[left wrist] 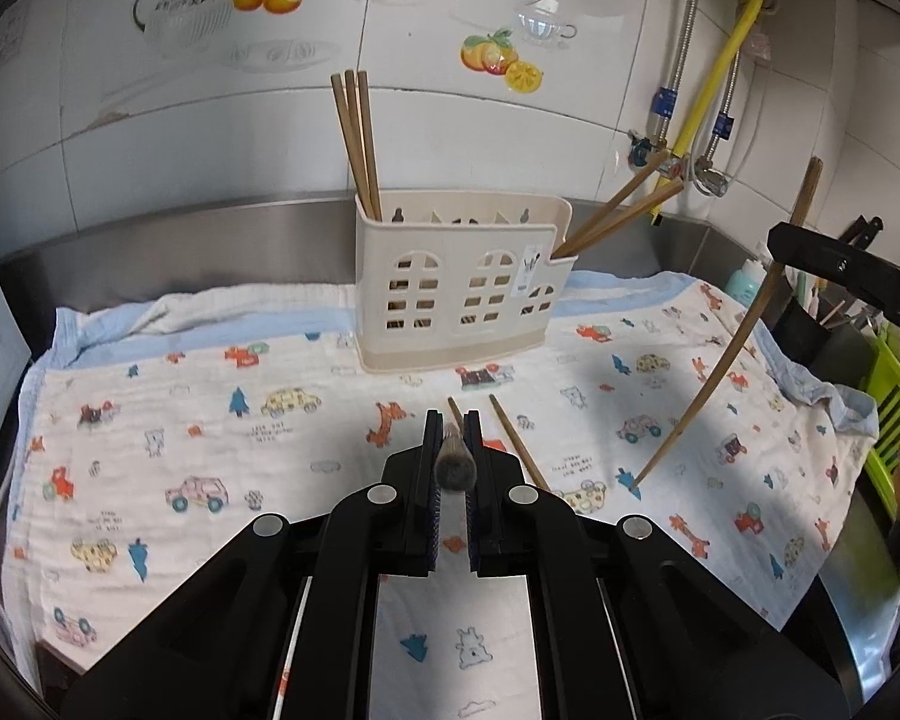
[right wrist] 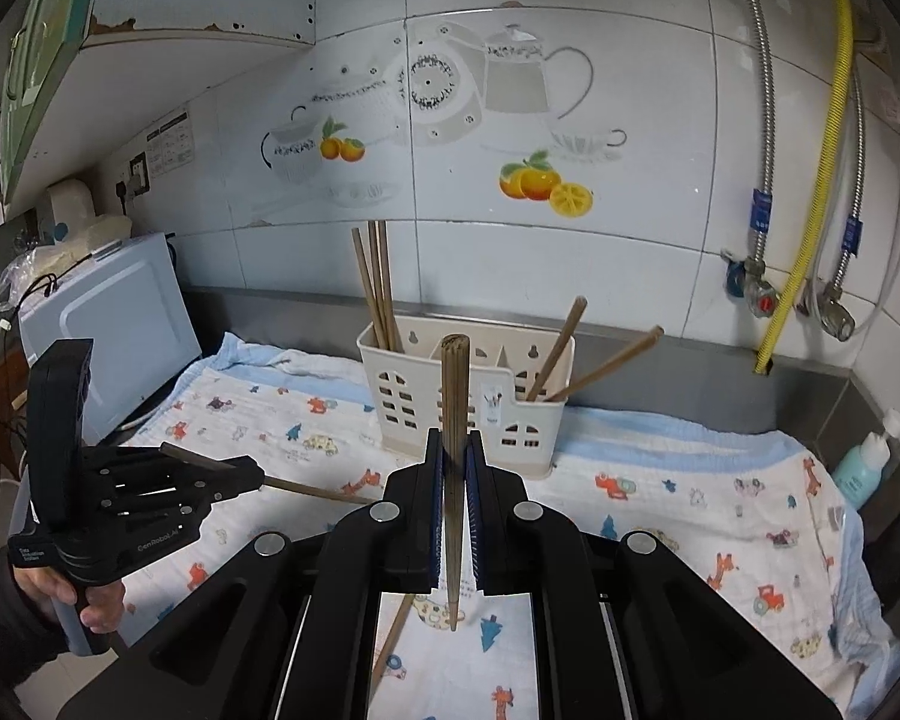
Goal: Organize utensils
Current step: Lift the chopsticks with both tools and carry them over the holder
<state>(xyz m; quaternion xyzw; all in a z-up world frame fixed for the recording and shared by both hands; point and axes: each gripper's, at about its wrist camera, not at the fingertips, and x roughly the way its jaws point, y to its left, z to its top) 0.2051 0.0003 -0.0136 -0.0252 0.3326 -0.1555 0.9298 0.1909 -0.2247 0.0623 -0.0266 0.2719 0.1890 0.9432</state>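
The left gripper (left wrist: 453, 429) is clamping a single wooden chopstick (left wrist: 453, 456) between its blue-padded jaws, the stick pointing almost straight back at the left wrist camera so that mostly its blunt butt end is showing. In the right wrist view that same gripper (right wrist: 243, 471) is sitting low at the left over the cloth, with the stick lying nearly level and running out on both sides of its jaws. The right gripper (right wrist: 453, 450) is gripping a second chopstick (right wrist: 455, 450) close to upright, its thick end rising above the jaws and its thin tip hanging just over the patterned cloth (right wrist: 660, 498); whether the tip is touching the fabric is unclear. From the left wrist camera this second stick (left wrist: 708, 384) is appearing as a long curved line at the right, its tip near the cloth. The cream utensil caddy (left wrist: 456, 294) is standing on the far part of the cloth against the steel backsplash, with three chopsticks (left wrist: 357, 138) leaning upright in its left compartment and two more (left wrist: 621, 207) slanting out of its right one. Another loose chopstick (left wrist: 519, 441) is lying flat on the cloth just right of the left gripper's jaws.
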